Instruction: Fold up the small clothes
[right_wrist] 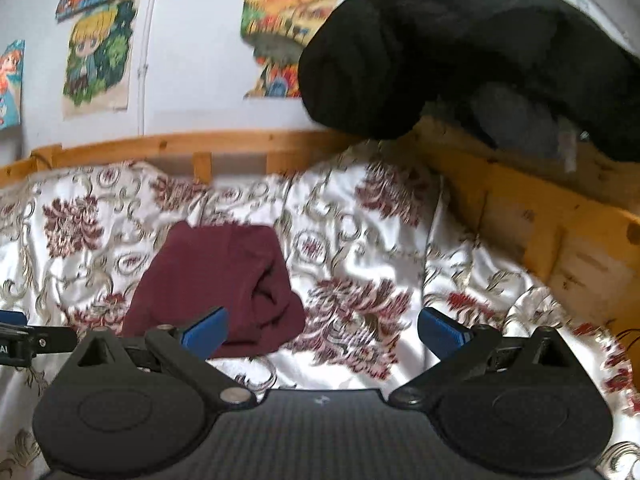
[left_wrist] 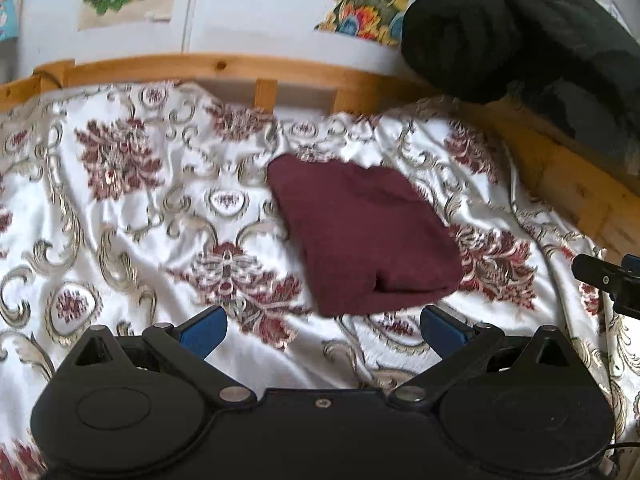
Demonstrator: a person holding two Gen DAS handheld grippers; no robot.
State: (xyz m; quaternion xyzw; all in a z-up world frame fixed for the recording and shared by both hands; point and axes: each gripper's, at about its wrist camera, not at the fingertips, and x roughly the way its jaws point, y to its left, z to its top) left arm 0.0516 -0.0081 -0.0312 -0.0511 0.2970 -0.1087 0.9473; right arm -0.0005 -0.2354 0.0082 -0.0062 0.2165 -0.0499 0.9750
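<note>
The maroon garment [left_wrist: 360, 236] lay folded on the bedspread [left_wrist: 132, 216]. Both the left gripper [left_wrist: 323, 326] and right gripper [right_wrist: 322, 330] were held wide open and empty. Its loose near-right edge would best be pinched and smoothed flat.

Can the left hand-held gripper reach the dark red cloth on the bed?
Probably yes. The left hand-held gripper is open, and the dark red cloth lies just ahead of its fingers on the bedspread, with nothing between them.

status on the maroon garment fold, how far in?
Done: the maroon garment already lies in a compact folded bundle on the floral bedspread. In hand: nothing; left gripper and right gripper are both open, clear of the cloth. Left: perhaps tidying the loose layered end nearest the grippers; no other clothes visible.
</note>
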